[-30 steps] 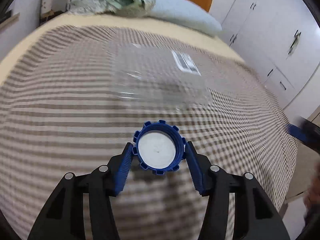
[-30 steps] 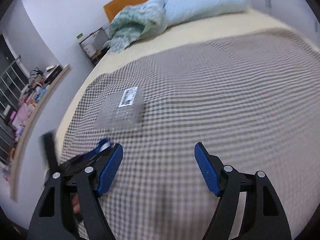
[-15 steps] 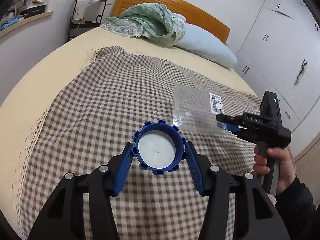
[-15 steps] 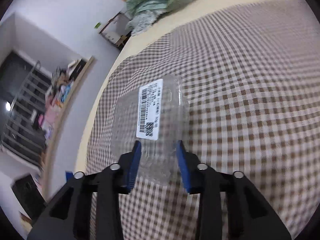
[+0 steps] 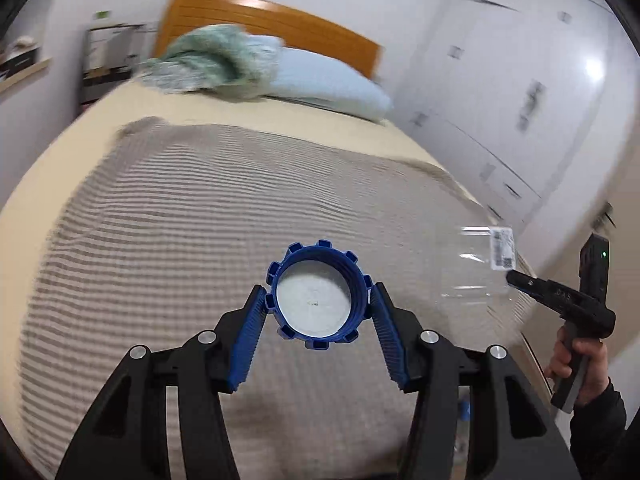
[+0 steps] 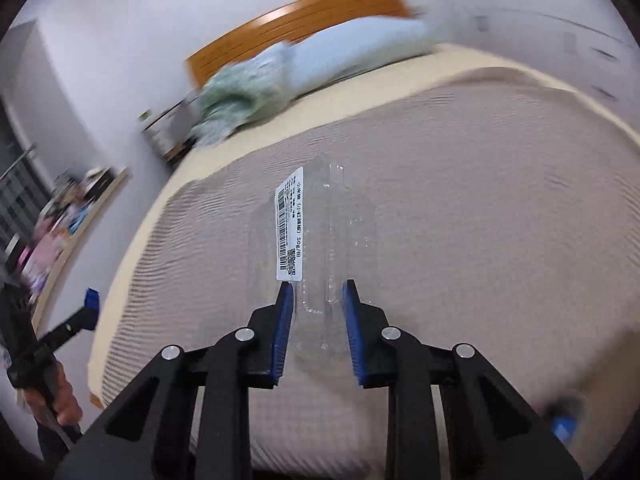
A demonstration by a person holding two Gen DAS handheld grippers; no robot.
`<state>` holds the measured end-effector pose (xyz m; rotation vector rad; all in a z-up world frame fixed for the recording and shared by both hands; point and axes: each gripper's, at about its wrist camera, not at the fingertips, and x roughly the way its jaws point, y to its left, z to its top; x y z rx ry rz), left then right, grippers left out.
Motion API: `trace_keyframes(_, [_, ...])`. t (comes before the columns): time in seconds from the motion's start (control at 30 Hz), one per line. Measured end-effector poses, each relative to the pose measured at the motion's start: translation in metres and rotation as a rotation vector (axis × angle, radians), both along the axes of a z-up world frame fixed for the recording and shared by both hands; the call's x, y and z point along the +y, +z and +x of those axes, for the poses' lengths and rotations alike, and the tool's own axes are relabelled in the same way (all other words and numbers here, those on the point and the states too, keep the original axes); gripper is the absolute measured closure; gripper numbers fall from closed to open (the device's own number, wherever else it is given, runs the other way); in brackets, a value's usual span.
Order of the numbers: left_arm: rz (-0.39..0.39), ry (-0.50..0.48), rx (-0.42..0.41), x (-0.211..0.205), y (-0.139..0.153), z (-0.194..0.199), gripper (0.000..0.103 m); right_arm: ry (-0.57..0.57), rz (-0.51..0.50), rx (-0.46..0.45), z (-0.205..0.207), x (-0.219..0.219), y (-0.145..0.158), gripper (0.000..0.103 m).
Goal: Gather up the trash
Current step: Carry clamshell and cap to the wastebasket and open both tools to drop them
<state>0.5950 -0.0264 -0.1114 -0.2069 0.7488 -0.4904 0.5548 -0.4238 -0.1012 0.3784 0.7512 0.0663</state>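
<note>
Left hand-held gripper (image 5: pixel 318 306): clamped on a blue notched bottle cap (image 5: pixel 318 295), one blue ribbed pad against each side of the cap's rim; the cap's open, pale inside faced the camera.
Right hand-held gripper (image 6: pixel 317 308): jaws closing, with the near end of a clear plastic clamshell container (image 6: pixel 316 236) between the pads; both pads lay against its flattened sides.
Clear container, from the left wrist view: seen at the right (image 5: pixel 478 268), raised above the bed at the tip of the right hand-held gripper (image 5: pixel 520 280), its white barcode label (image 5: pixel 502 248) on the upper far corner.
Label, from the right wrist view: a long white strip with a barcode and printed text (image 6: pixel 289 226), running down the container's left side toward the left pad.
Right hand (image 5: pixel 580 364): wrapped round the black handle, a dark sleeve at the wrist.
Left hand (image 6: pixel 60 396): low at the left edge of the right wrist view, gripping its own handle, one blue pad (image 6: pixel 91 308) of that tool visible.
Bed (image 5: pixel 80 136): cream sheet under a brown-and-white checked blanket (image 5: pixel 200 216), blurred by motion.
Head of the bed: an orange wooden headboard (image 5: pixel 280 20), a pale blue pillow (image 5: pixel 328 84) and a bunched green cloth (image 5: pixel 208 64) just beside it.
Right wall: white wardrobe doors (image 5: pixel 520 92).
</note>
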Motion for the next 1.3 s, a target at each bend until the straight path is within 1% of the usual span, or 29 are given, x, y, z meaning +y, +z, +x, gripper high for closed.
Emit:
trace_keyframes(0.07, [-0.014,-0.076,0.013,-0.033,0.001,-0.025,0.052,-0.099,-0.013,0.004,-0.063,-0.042,0.002,0.078])
trace_keyframes(0.13, [-0.029,-0.169,0.05,-0.071,-0.003,-0.046,0.052,-0.202,-0.031,0.016,-0.123,-0.08,-0.003,0.077])
trace_keyframes(0.17, [-0.03,-0.216,0.07,-0.094,-0.007,-0.058,0.052,-0.268,-0.025,0.038,-0.163,-0.105,-0.012,0.077])
trace_keyframes(0.2, [-0.022,-0.269,0.089,-0.119,-0.011,-0.07,0.052,-0.306,-0.019,0.053,-0.184,-0.119,-0.018,0.077])
trace_keyframes(0.23, [-0.009,-0.329,0.109,-0.146,-0.018,-0.082,0.052,-0.364,-0.012,0.074,-0.214,-0.136,-0.03,0.077])
trace_keyframes(0.3, [0.02,-0.452,0.161,-0.199,-0.038,-0.102,0.052,-0.426,0.001,0.106,-0.253,-0.157,-0.052,0.077])
trace_keyframes(0.33, [0.038,-0.509,0.2,-0.225,-0.051,-0.11,0.052,-0.468,0.035,0.119,-0.276,-0.172,-0.067,0.077])
trace_keyframes(0.37, [0.06,-0.564,0.258,-0.256,-0.068,-0.119,0.052,-0.494,0.063,0.128,-0.291,-0.182,-0.081,0.077])
trace_keyframes(0.43, [0.106,-0.63,0.359,-0.305,-0.101,-0.134,0.052,-0.541,0.11,0.142,-0.314,-0.198,-0.105,0.077])
trace_keyframes(0.5, [0.173,-0.693,0.443,-0.356,-0.139,-0.148,0.052,-0.563,0.143,0.153,-0.332,-0.215,-0.125,0.077])
trace_keyframes(0.53, [0.211,-0.704,0.464,-0.378,-0.156,-0.152,0.052,-0.575,0.158,0.159,-0.338,-0.222,-0.137,0.077])
trace_keyframes(0.6, [0.291,-0.744,0.491,-0.422,-0.192,-0.164,0.052,-0.596,0.191,0.16,-0.352,-0.242,-0.15,0.077])
trace_keyframes(0.67, [0.344,-0.772,0.552,-0.461,-0.23,-0.17,0.052,-0.62,0.218,0.16,-0.363,-0.252,-0.162,0.077])
trace_keyframes(0.73, [0.384,-0.795,0.609,-0.492,-0.268,-0.171,0.052,-0.639,0.212,0.167,-0.37,-0.26,-0.163,0.077])
trace_keyframes(0.77, [0.417,-0.819,0.631,-0.509,-0.289,-0.174,0.052,-0.648,0.208,0.172,-0.373,-0.263,-0.165,0.077])
trace_keyframes(0.8, [0.449,-0.822,0.646,-0.523,-0.308,-0.175,0.051,-0.656,0.202,0.179,-0.377,-0.266,-0.169,0.077])
trace_keyframes(0.83, [0.471,-0.827,0.648,-0.534,-0.324,-0.175,0.046,-0.661,0.192,0.187,-0.378,-0.269,-0.173,0.077])
trace_keyframes(0.87, [0.476,-0.833,0.654,-0.541,-0.342,-0.183,0.036,-0.663,0.182,0.198,-0.382,-0.271,-0.178,0.077])
trace_keyframes(0.9, [0.478,-0.834,0.664,-0.547,-0.358,-0.181,0.023,-0.661,0.172,0.212,-0.381,-0.271,-0.184,0.077])
trace_keyframes(0.97, [0.464,-0.787,0.684,-0.546,-0.376,-0.176,0.023,-0.65,0.16,0.233,-0.375,-0.272,-0.195,0.077])
trace_keyframes(1.03, [0.415,-0.735,0.751,-0.534,-0.38,-0.168,0.023,-0.626,0.146,0.243,-0.364,-0.273,-0.203,0.077])
trace_keyframes(1.07, [0.41,-0.718,0.775,-0.529,-0.375,-0.161,0.023,-0.611,0.133,0.244,-0.354,-0.272,-0.205,0.077])
trace_keyframes(1.1, [0.429,-0.719,0.773,-0.527,-0.365,-0.155,0.023,-0.598,0.134,0.241,-0.348,-0.271,-0.206,0.077])
trace_keyframes(1.13, [0.456,-0.732,0.743,-0.525,-0.35,-0.149,0.023,-0.586,0.135,0.238,-0.343,-0.269,-0.207,0.077])
trace_keyframes(1.17, [0.488,-0.748,0.681,-0.522,-0.331,-0.144,0.023,-0.57,0.127,0.238,-0.331,-0.267,-0.21,0.077])
trace_keyframes(1.2, [0.496,-0.76,0.61,-0.516,-0.309,-0.141,0.023,-0.551,0.11,0.241,-0.318,-0.262,-0.214,0.077])
trace_keyframes(1.23, [0.478,-0.763,0.535,-0.506,-0.285,-0.138,0.018,-0.522,0.101,0.246,-0.301,-0.256,-0.218,0.077])
trace_keyframes(1.3, [0.438,-0.729,0.42,-0.483,-0.252,-0.134,0.01,-0.486,0.097,0.266,-0.27,-0.247,-0.231,0.077])
